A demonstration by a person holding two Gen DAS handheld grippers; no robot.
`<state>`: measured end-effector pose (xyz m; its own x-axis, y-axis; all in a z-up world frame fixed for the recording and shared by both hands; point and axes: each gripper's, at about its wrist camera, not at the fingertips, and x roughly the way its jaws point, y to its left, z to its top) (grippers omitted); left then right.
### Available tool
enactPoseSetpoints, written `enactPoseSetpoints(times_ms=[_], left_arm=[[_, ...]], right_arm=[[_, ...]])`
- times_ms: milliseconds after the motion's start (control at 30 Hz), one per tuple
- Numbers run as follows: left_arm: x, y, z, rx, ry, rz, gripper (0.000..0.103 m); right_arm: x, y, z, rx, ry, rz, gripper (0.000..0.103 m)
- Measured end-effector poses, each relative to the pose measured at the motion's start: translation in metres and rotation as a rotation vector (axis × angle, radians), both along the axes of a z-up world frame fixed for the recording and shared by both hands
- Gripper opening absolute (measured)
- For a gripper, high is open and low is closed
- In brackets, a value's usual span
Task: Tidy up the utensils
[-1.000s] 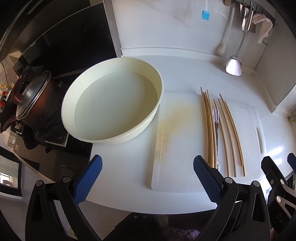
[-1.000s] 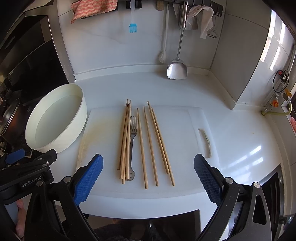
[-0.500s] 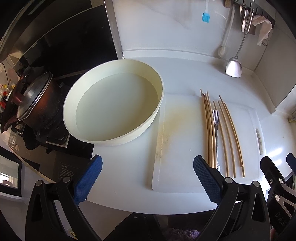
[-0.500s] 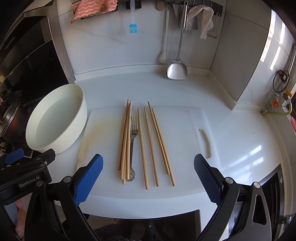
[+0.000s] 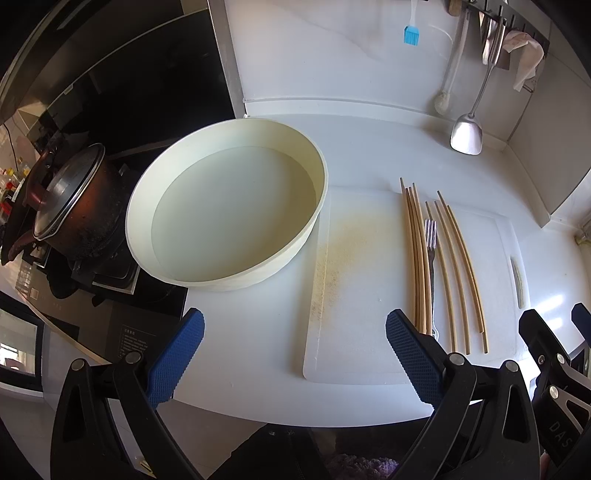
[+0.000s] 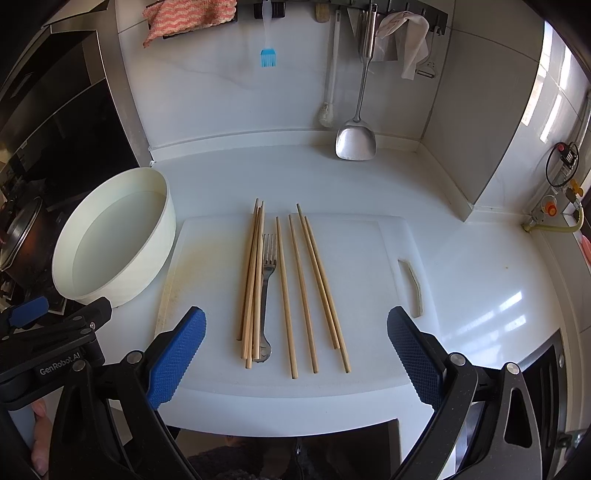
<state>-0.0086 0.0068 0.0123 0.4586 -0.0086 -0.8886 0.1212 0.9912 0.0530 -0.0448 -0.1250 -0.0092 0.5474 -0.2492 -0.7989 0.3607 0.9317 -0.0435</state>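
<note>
Several wooden chopsticks (image 6: 284, 288) and a metal fork (image 6: 266, 291) lie side by side on a white cutting board (image 6: 362, 280). They also show in the left wrist view, chopsticks (image 5: 417, 258) and fork (image 5: 430, 258), on the board (image 5: 362, 280). A round cream basin (image 6: 110, 240) holding water stands left of the board; it fills the middle of the left wrist view (image 5: 229, 214). My right gripper (image 6: 295, 350) is open and empty, just short of the utensils' near ends. My left gripper (image 5: 295, 354) is open and empty near the counter's front edge.
A dark lidded pot (image 5: 70, 206) sits on the stove at the left. A metal spatula (image 6: 356, 136), a dish brush (image 6: 328, 110), a blue silicone brush (image 6: 267, 55) and cloths (image 6: 188, 14) hang on the back wall. The side wall closes the right.
Both grippers have barely moved; the left wrist view has drifted very slightly. Nothing has been taken hold of.
</note>
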Motion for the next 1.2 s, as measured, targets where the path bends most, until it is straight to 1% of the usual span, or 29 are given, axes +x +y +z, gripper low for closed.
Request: enactPoseSetpoints(times_ms=[933, 1067, 1200], left_arm=[[0.003, 0.002, 0.002, -0.002, -0.002, 0.003, 0.097], [0.008, 0.003, -0.001, -0.001, 0.004, -0.008, 0.097], [0.017, 0.004, -0.011, 0.011, 0.014, -0.036, 0.097]], right_arm=[[0.005, 0.001, -0.002, 0.012, 0.001, 0.003, 0.094], [0.006, -0.004, -0.004, 0.058, -0.026, 0.001, 0.094], [0.002, -0.010, -0.014, 0.115, -0.047, -0.011, 0.094]])
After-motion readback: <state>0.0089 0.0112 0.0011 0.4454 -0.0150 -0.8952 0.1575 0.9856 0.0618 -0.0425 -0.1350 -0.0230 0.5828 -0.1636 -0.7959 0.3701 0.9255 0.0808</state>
